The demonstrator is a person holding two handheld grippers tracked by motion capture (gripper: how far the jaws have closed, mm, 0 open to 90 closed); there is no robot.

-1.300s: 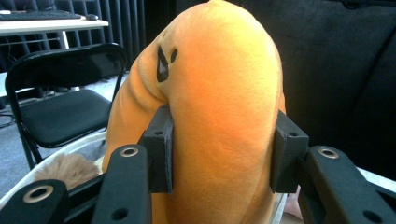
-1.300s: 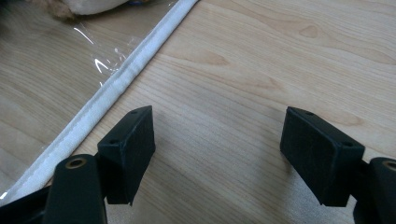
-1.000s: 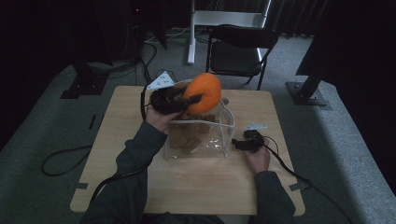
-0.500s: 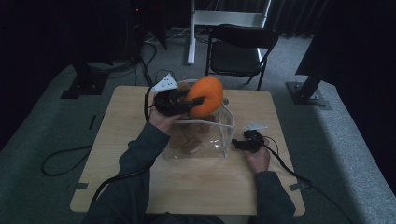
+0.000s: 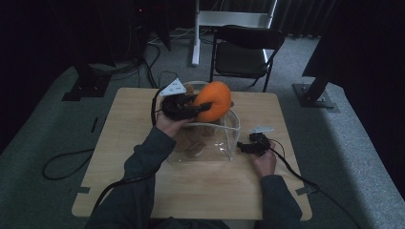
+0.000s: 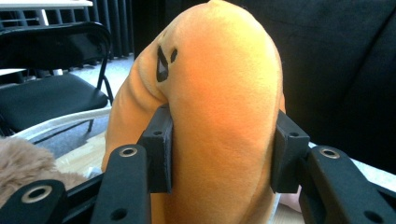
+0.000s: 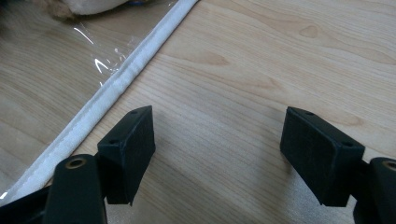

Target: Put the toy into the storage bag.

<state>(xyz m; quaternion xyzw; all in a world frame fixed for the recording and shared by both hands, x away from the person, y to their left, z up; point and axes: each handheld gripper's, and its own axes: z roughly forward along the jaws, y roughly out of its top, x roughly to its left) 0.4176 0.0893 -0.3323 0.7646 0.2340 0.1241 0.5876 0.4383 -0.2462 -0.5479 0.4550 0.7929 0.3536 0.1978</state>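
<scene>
At the bottom of the high view the person's sleeves point(image 5: 138, 191) come in over the wooden table point(image 5: 143, 200). Right of centre, the right gripper point(image 5: 243, 147) lies low at the table, just beside the right wall of a clear plastic bag point(image 5: 229, 138); in the right gripper view its jaws stand wide apart with nothing but bare wood between them, and the bag's white-edged seam point(image 7: 116, 79) runs diagonally through the upper left of that frame. In the centre of the high view, above the bag's open top, the left gripper point(image 5: 203, 109) holds an orange plush toy point(image 5: 215, 99). In the left gripper view both jaws press into the orange plush toy point(image 6: 219, 116), denting its soft sides, and a brown furry toy point(image 6: 23, 163) sits at the lower left. Farther back, beyond the table, stands a black folding chair point(image 5: 243, 47).
</scene>
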